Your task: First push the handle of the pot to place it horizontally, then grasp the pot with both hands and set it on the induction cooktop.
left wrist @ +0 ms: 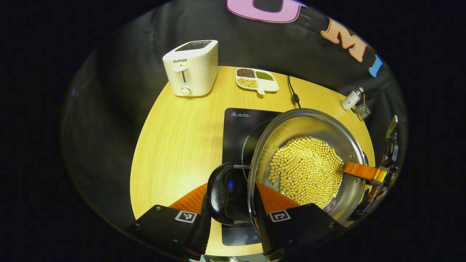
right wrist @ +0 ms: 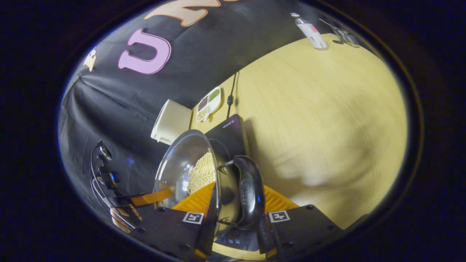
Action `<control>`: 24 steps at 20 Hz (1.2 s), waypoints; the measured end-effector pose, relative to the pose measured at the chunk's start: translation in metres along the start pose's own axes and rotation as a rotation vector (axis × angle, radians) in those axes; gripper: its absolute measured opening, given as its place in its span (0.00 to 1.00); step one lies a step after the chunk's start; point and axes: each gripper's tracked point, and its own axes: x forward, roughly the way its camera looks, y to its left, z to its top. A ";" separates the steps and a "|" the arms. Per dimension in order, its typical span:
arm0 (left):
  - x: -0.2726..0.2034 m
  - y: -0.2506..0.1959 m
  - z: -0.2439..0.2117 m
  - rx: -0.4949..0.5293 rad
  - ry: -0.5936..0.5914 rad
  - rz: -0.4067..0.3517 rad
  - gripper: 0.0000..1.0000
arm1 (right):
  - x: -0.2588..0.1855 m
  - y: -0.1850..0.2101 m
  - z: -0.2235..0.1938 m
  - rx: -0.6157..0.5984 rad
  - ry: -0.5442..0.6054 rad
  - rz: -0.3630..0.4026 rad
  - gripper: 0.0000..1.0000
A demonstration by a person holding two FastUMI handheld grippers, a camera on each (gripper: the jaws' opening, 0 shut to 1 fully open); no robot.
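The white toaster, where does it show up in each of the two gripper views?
Left gripper view: white toaster upper left, at the table's far edge, left of the divided bean dish.
Right gripper view: toaster left of centre, just above the pot's rim.
Shared landmark: the bean dish sits beside it in both.

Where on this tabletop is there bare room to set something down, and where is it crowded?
Free: the wood left of the induction cooktop, in front of the toaster, and the wide stretch right of the cooktop, short of the bottle. Crowded: over the cooktop, where both grippers hold the bean-filled pot, and the back edge around the divided dish and cord.
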 end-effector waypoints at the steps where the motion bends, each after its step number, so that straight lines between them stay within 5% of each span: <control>1: -0.001 0.002 0.001 0.003 -0.012 0.002 0.58 | 0.002 0.002 0.001 0.001 -0.011 0.003 0.43; 7: 0.013 0.013 0.015 0.027 -0.053 0.015 0.60 | 0.018 0.005 0.002 0.014 -0.024 0.010 0.43; 8: 0.013 0.012 0.014 0.021 -0.050 0.013 0.60 | 0.020 0.005 0.004 0.013 -0.024 0.010 0.50; 21: 0.017 0.013 0.014 0.031 -0.055 0.006 0.67 | 0.017 0.006 0.008 0.007 -0.001 0.013 0.45; 23: 0.015 0.019 0.015 0.039 -0.069 0.045 0.70 | 0.011 0.005 0.015 -0.008 -0.003 0.022 0.55; 24: 0.014 0.023 0.017 0.041 -0.091 0.068 0.74 | 0.008 0.004 0.023 -0.019 -0.020 0.023 0.67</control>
